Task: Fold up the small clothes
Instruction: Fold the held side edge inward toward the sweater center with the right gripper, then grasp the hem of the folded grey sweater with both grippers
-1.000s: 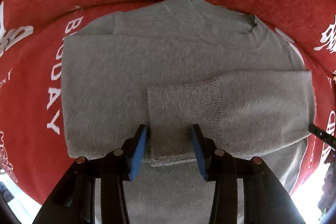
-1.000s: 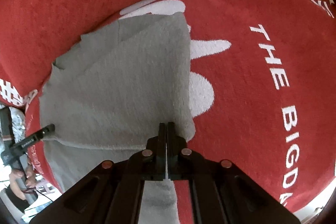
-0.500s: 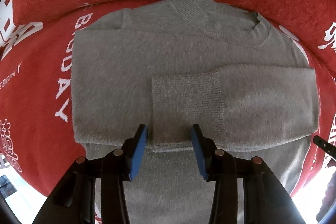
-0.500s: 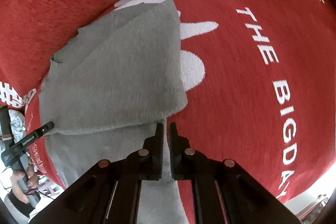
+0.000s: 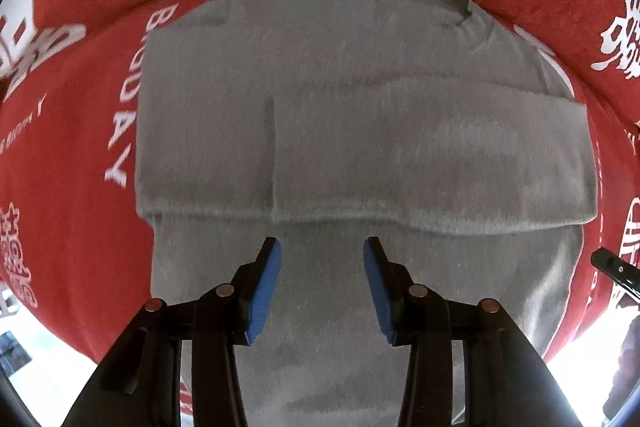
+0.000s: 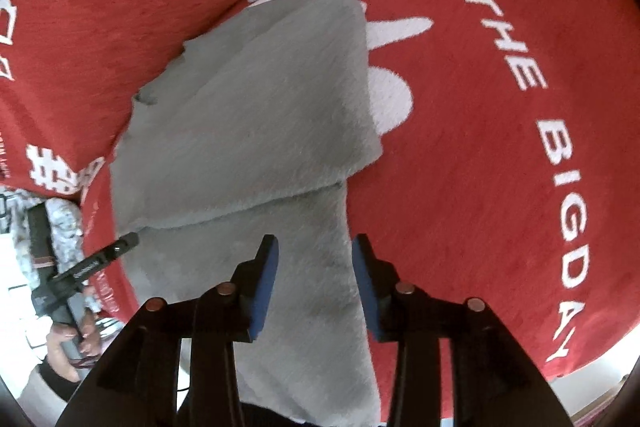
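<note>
Right tool [image 6: 314, 259] released, spread | left tool [image 5: 322, 261] spread | sweater [image 5: 360, 147] just ahead

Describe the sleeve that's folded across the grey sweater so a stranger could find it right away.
Start at the red blanket with white lettering; the grey sweater lies flat on it. The folded sleeve is the band lying crosswise over the chest, the only raised layer, ending in a straight cuff edge mid-body.
</note>
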A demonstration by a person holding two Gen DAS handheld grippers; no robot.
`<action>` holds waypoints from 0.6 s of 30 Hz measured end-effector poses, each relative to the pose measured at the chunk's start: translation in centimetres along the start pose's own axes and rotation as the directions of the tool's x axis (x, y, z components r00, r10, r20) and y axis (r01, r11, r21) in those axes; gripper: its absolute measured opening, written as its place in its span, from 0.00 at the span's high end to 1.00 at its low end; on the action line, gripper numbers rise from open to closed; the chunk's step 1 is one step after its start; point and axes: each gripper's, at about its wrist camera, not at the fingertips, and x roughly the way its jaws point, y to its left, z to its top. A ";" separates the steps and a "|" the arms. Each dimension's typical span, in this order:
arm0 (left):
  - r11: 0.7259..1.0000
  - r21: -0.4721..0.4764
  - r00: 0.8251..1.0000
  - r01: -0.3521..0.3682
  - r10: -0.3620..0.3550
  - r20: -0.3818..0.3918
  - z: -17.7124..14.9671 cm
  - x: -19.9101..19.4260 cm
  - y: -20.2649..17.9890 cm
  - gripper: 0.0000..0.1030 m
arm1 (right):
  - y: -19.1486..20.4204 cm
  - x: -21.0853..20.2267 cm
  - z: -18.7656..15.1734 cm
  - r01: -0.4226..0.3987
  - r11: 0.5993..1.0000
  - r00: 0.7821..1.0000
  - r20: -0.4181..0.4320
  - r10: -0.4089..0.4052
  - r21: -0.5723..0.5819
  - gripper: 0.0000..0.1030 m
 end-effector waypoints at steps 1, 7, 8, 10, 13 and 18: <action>1.000 -0.007 1.000 -0.013 0.013 0.003 -0.5 0.0 0.0 0.05 | -0.1 0.0 -0.2 -0.013 1.000 1.000 -0.007 0.013 0.000 0.57; 0.999 -0.016 0.999 -0.040 0.041 0.024 -2.5 -0.4 0.3 0.00 | -1.0 0.6 -1.4 -0.079 0.997 0.996 -0.039 0.079 0.008 0.51; 0.999 -0.016 0.999 -0.042 0.042 0.022 -2.8 -0.5 0.3 0.00 | -1.1 0.7 -1.6 -0.088 0.996 0.995 -0.040 0.088 0.007 0.49; 0.999 -0.026 0.999 -0.047 0.047 0.026 -3.7 -0.9 0.7 0.00 | -1.2 0.8 -2.2 -0.104 0.995 0.994 -0.044 0.104 0.006 0.48; 0.998 -0.050 0.999 -0.043 0.044 0.016 -5.1 -1.3 2.0 0.00 | -1.2 1.0 -3.2 -0.119 0.993 0.991 -0.063 0.119 0.001 0.48; 0.994 -0.104 0.998 -0.028 0.022 -0.056 -8.4 -0.3 5.6 0.00 | -1.9 1.9 -5.4 -0.117 0.993 0.987 -0.110 0.119 0.019 0.48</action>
